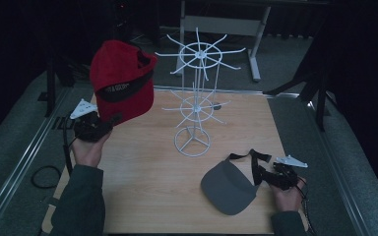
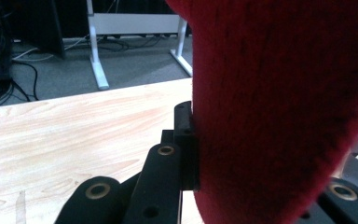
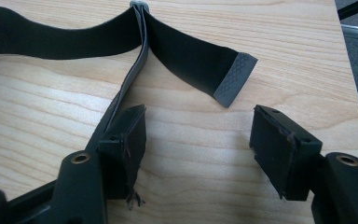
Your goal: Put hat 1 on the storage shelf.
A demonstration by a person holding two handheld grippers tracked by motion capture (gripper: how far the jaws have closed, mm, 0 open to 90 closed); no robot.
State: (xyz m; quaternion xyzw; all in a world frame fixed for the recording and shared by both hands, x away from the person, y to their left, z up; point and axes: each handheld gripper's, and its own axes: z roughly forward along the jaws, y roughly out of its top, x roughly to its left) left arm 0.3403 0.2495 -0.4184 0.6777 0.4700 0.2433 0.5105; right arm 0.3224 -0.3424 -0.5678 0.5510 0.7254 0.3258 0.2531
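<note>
The red cap (image 1: 122,81) is held clear of the table (image 1: 147,177), raised above and ahead of the left gripper (image 1: 109,123), whose jaws are clamped tight on the cap's brim (image 2: 279,140). The white wire rack (image 1: 197,98) stands to that gripper's right, well apart from the cap; none of its prongs carries anything yet. Judged progress: the cap is picked up, hanging it is outstanding. The grey visor (image 1: 228,186) lies flat on the table, just left of the right gripper (image 1: 267,175). That gripper's jaws stand wide apart and hold nothing; the visor's black strap (image 3: 186,56) lies just ahead of them, its grey end (image 3: 235,78) between the pads' lines, untouched.
</note>
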